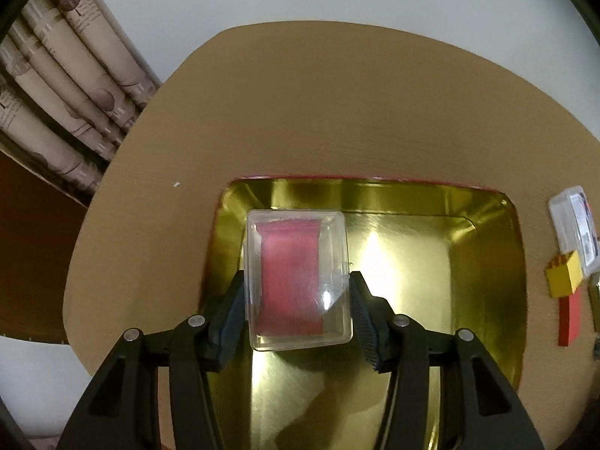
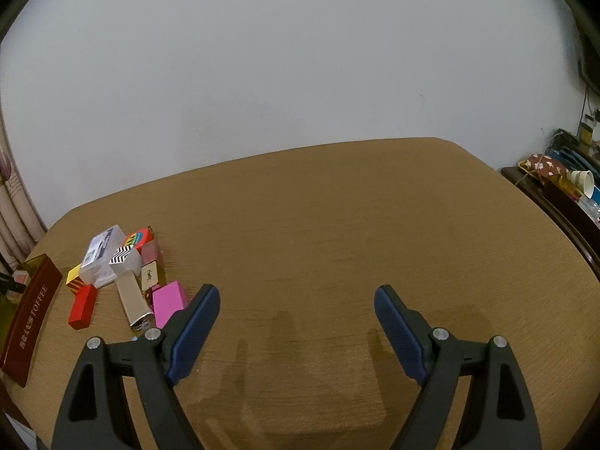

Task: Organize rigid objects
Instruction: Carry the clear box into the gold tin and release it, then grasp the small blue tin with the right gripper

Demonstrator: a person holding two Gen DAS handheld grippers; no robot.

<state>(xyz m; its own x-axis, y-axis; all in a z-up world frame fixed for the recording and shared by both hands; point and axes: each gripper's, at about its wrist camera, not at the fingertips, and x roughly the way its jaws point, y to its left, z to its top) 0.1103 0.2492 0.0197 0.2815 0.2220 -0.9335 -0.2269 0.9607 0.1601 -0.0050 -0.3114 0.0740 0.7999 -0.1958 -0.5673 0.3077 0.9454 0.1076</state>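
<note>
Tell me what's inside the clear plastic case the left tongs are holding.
Inside the clear case a flat pink-red piece shows. The left tongs hide its side edges; what lies behind it is covered.

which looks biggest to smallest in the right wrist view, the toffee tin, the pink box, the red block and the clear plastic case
1. toffee tin, clearly largest.
2. clear plastic case.
3. pink box and red block look about alike, so I won't rank them; the gripper partly hides the pink box.
</note>
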